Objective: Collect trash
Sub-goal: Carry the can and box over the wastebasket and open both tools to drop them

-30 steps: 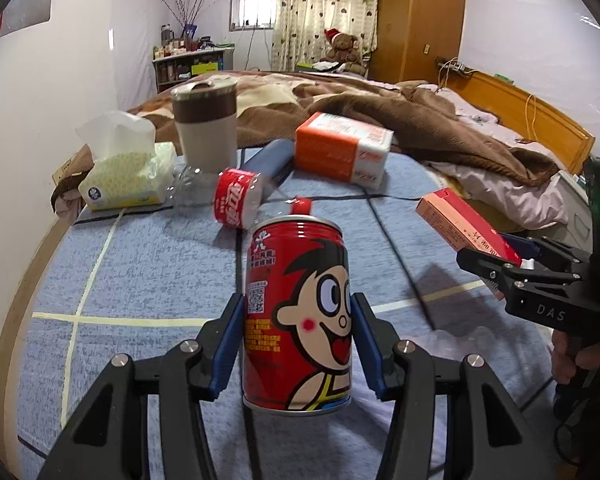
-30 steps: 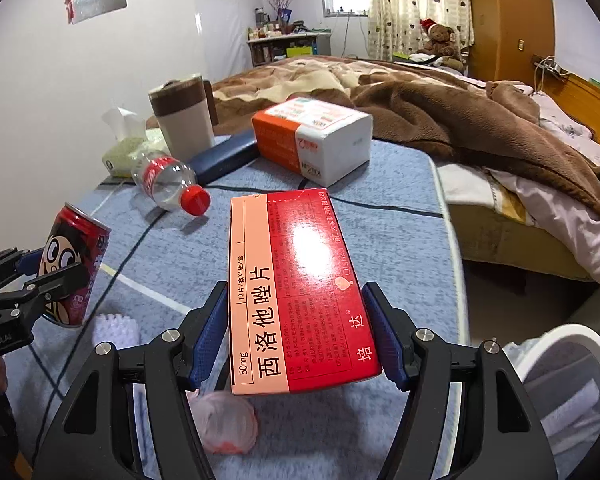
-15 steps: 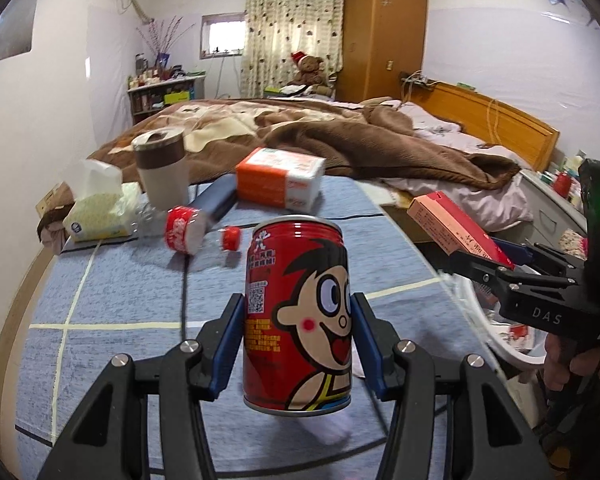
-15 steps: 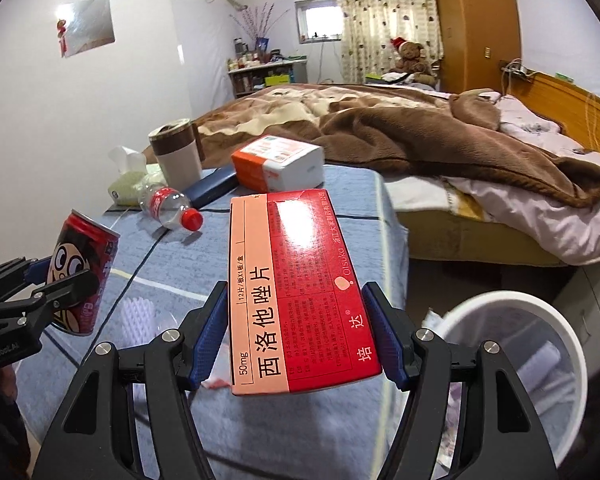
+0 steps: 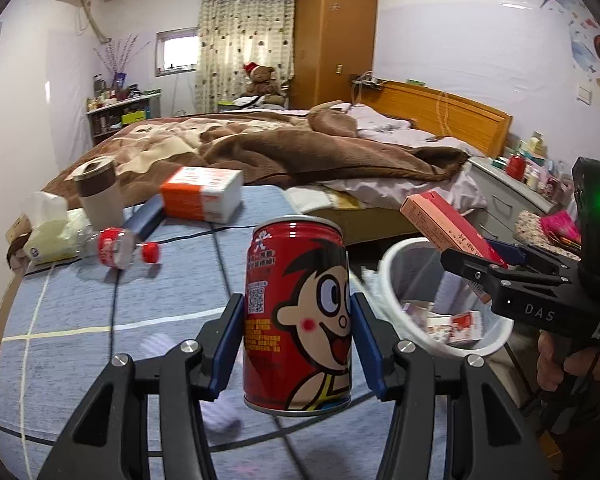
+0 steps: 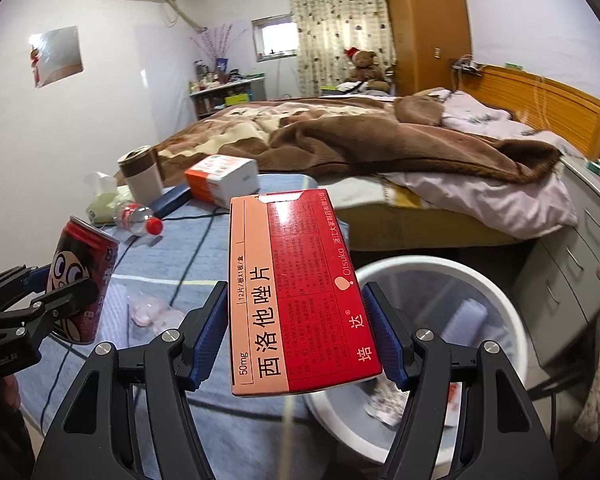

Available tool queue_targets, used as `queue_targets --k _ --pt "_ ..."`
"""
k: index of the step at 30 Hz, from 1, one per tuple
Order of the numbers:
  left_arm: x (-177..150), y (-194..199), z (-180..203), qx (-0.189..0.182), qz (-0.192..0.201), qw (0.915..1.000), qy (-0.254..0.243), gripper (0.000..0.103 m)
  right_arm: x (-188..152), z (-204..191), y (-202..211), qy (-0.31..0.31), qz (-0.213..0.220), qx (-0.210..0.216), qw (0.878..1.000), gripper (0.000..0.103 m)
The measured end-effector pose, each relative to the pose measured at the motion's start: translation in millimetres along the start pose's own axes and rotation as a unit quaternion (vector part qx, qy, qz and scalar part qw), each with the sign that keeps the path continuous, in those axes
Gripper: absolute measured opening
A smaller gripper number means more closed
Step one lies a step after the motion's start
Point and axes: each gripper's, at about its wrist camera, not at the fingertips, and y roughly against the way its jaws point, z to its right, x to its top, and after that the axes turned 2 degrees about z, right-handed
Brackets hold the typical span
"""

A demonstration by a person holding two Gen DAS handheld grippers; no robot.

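Carrying: left gripper (image 5: 296,344) clenched on red cartoon-face drink can (image 5: 298,316); right gripper (image 6: 296,340) grasping red cardboard medicine box (image 6: 296,300).
Change: both have swung off the table toward round white plastic bin (image 6: 504,320).
Meaning: drop looks near.

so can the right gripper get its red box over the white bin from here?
Probably yes. The right gripper grips the red box, and the white bin sits open just beyond and below it, with nothing between.

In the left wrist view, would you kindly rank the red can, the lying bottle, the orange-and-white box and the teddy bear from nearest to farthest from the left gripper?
1. Red can, between the jaws.
2. Lying bottle, left on the table.
3. Orange-and-white box, at the table's far edge.
4. Teddy bear, beyond the bed.
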Motion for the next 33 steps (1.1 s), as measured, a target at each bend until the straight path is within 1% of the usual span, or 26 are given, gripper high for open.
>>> queue_targets --k 9,16,21,25,28,30,33 --pt "0.7 -8.1 51.1 -0.042 -0.001 0.9989 -0.021 0.054 -16.8 36.5 21.6 -0.026 0.001 -0.041 0.999 0.067" --pt "0.8 -26.2 88.1 -0.077 -0.016 0.9963 -0.034 0.054 -29.5 69.1 28.2 -0.059 -0.015 -0.079 0.995 0.068" --pt "0.2 -37.4 109.5 -0.094 -0.023 0.9942 -0.048 0.054 -37.4 84.6 27.3 -0.069 -0.03 -0.094 0.993 0.068" --pt "-1.9 -47.1 123.8 -0.092 -0.03 0.9935 -0.061 0.054 -41.5 97.3 25.8 -0.076 -0.037 -0.106 0.991 0.068" --pt "-2.3 -52.4 129.8 -0.101 -0.036 0.9924 -0.06 0.054 -45.0 104.6 20.4 -0.078 -0.048 -0.111 0.99 0.068" --pt "-3.2 -56.8 134.8 -0.098 -0.037 0.9922 -0.068 0.054 -46.8 107.8 16.7 -0.075 -0.055 -0.114 0.989 0.068" --pt "-3.9 -64.8 142.1 -0.104 -0.046 0.991 -0.071 0.054 -50.0 113.9 12.0 -0.074 -0.064 -0.117 0.988 0.068"
